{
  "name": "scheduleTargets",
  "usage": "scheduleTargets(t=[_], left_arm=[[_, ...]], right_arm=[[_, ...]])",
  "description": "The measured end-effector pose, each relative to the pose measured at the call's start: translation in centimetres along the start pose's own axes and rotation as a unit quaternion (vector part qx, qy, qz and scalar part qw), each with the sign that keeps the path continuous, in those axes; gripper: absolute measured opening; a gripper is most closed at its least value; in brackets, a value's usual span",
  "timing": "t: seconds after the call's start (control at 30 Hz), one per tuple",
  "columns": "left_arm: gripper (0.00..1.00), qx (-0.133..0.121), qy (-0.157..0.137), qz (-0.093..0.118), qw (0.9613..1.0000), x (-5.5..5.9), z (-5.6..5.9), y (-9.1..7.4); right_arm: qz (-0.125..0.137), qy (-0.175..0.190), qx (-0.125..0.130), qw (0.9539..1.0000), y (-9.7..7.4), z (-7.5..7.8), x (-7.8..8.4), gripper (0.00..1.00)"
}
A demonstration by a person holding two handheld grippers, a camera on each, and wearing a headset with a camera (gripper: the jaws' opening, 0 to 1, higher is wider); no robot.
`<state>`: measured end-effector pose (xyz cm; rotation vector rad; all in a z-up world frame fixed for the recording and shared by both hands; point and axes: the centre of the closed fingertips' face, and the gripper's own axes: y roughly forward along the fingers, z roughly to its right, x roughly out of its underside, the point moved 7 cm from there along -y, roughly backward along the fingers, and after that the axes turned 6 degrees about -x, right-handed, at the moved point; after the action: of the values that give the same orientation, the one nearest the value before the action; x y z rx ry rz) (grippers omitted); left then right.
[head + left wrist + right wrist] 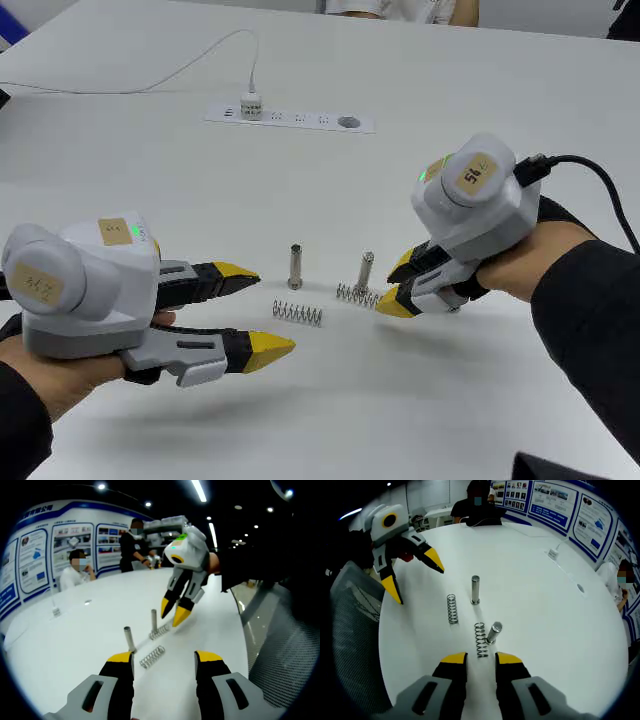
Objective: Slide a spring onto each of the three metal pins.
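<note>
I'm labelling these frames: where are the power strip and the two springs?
Power strip (300, 118), head view, its top face.
Spring nearer the viewer (297, 313), head view, middle coils.
Other spring (356, 295), head view, middle coils.

White bench, grey grippers, yellow tips.

I see the left gripper (272, 309) and right gripper (389, 288) in white and light grey shells, with black jaws tipped in yellow. The left one carries a tan label (115, 230) and a green light (133, 232). The table (420, 400) is plain white, like the power strip (290, 117) and its cable (150, 76). The pin (295, 266), second pin (366, 270), spring (297, 313) and second spring (354, 294) are bare silver-grey metal. My sleeve (590, 330) is black, the wall posters (555, 500) blue and white.
</note>
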<state>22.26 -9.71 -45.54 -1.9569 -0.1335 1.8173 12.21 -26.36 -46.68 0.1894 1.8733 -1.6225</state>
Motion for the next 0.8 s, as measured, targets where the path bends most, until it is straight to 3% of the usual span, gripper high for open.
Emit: scheduleTargets(t=[0.8], left_arm=[[0.48,0.001,-0.003,-0.002,1.0000,0.1,0.1,0.1]], right_arm=[[-0.021,-0.003,-0.013,0.9997,2.0,0.4,0.5,0.18]])
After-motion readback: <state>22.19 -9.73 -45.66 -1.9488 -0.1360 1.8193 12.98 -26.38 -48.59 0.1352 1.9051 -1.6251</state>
